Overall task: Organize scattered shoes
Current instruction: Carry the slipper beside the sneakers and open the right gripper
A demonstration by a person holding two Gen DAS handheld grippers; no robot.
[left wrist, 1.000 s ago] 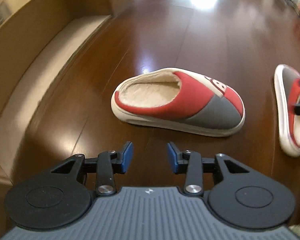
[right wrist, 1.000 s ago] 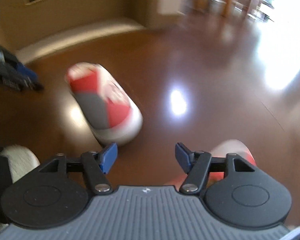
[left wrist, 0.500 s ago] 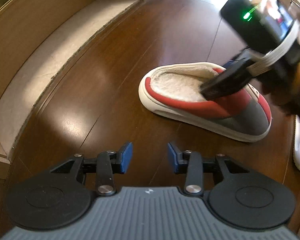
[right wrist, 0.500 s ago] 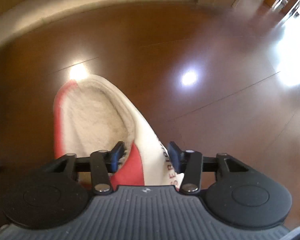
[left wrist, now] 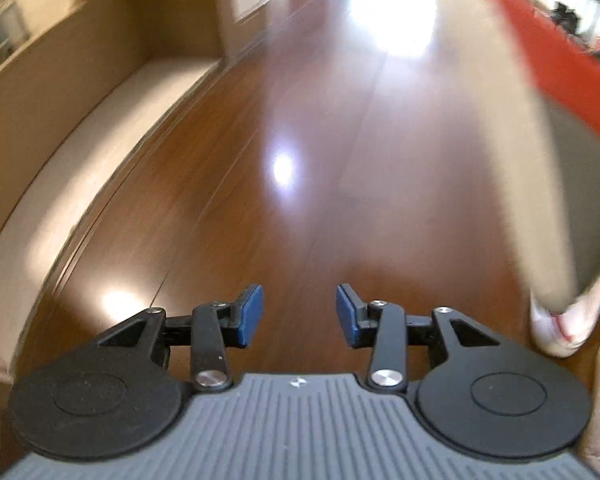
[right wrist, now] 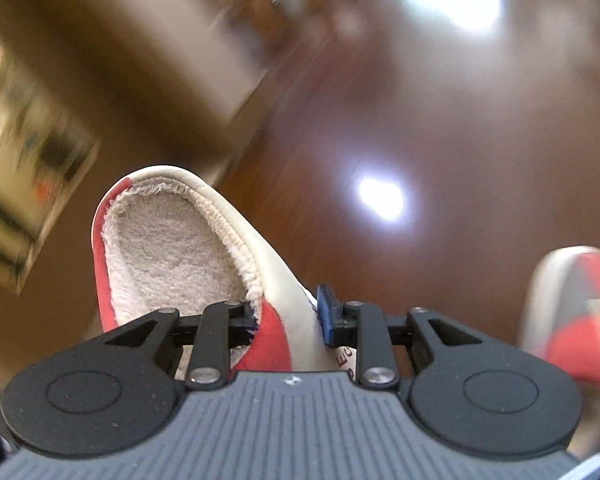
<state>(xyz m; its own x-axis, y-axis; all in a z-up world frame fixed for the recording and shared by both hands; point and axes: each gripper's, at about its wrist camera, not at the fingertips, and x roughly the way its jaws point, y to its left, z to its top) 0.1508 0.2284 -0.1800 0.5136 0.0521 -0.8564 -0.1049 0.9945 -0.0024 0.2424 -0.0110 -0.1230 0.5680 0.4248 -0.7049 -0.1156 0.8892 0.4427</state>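
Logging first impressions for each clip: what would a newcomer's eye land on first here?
The red, grey and cream slipper, fleece lining up, with its upper's edge between the right gripper pads as the jaws close, filling the right wrist view. Next, its blurred bulk at the right of the left wrist view, beside the empty left gripper over glossy wooden floor.

We see a glossy dark wood floor (left wrist: 300, 128) with bright glare, a pale low ledge (left wrist: 112, 120) below tan walls (left wrist: 112, 12).

Slipper (right wrist: 188, 248) between right tongs (right wrist: 286, 316); second slipper (right wrist: 572, 312) on floor (right wrist: 460, 120) at right
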